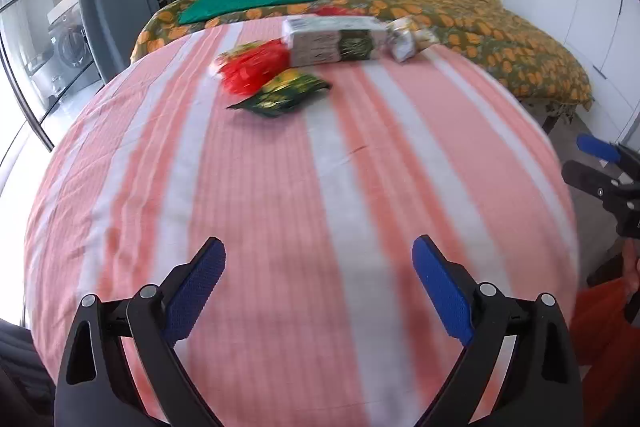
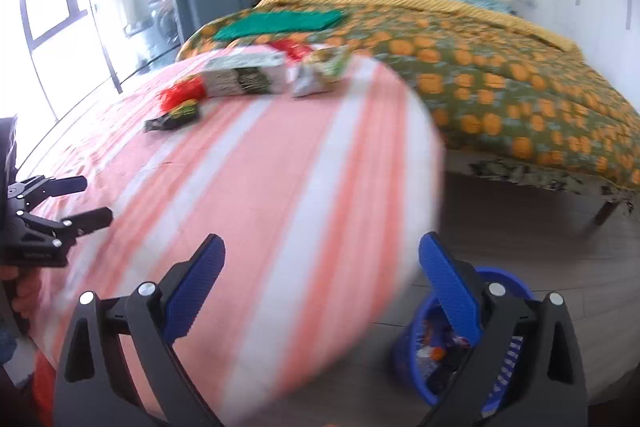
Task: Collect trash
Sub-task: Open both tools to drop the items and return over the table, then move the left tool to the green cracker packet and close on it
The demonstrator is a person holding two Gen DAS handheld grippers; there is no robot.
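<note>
Across the striped counter (image 1: 280, 187), wrappers (image 1: 256, 75) are being faced, far ahead of both empty, wide-apart claws; left claw (image 1: 319, 259) sits nearer than right claw (image 2: 322, 259).

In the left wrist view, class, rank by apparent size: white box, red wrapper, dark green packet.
1. white box
2. red wrapper
3. dark green packet, close to the wrapper; blur leaves their order unsure.

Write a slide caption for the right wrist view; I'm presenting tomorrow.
Open right tongs over a striped table with wrappers and a carton; blue bin below.
</note>
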